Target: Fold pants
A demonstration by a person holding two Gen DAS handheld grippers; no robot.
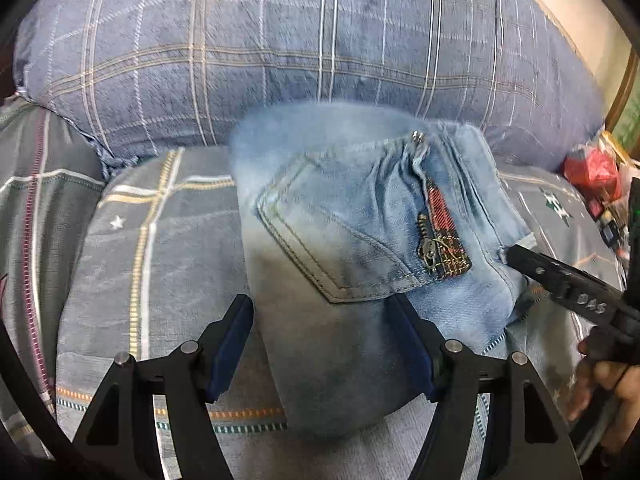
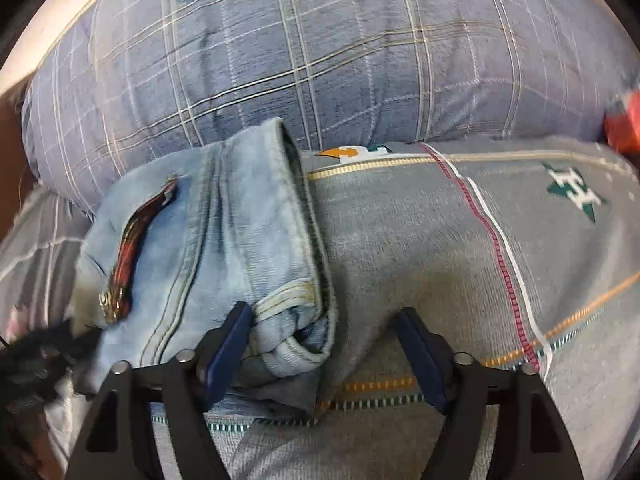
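Observation:
Light blue jeans [image 1: 340,220] lie folded into a compact bundle on the bed, back pocket up, with a zipper and a red plaid patch [image 1: 444,236]. My left gripper [image 1: 320,312] is open, its blue pads standing either side of the bundle's near end without pressing it. In the right wrist view the jeans [image 2: 240,220] show their hem and waistband edge. My right gripper [image 2: 324,320] is open too, its left pad beside the bundle's right corner and its right pad over bare sheet. One right gripper finger [image 1: 560,276] reaches the bundle's right edge.
A large blue plaid pillow [image 1: 280,48] lies right behind the jeans. The grey plaid bedsheet [image 2: 460,260] spreads to both sides. Red packets [image 1: 592,172] sit at the far right. A person's hand [image 1: 604,392] holds the right gripper.

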